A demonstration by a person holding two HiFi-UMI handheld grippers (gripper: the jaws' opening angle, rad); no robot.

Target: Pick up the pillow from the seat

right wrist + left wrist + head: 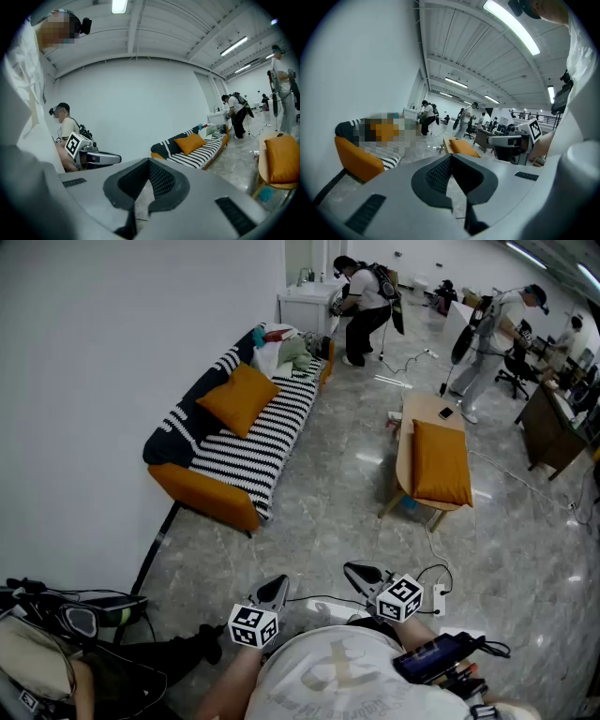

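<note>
An orange pillow [239,399] leans against the backrest of a black-and-white striped sofa [246,454] with an orange base, along the left wall. In the right gripper view this pillow [190,143] shows far off on the sofa seat. A second orange pillow [441,462] lies on a low wooden table [424,409]. Both grippers are held close to my body, far from the sofa. My left gripper [278,583] and my right gripper [354,568] are shut and hold nothing. Each gripper view shows its own jaws closed tip to tip, left [451,157] and right [149,161].
Clothes [286,351] are heaped at the sofa's far end. Several people [366,296] stand at the back by a white cabinet and desks. Cables [525,486] run over the marble floor. Bags and gear [66,634] lie at my lower left by the wall.
</note>
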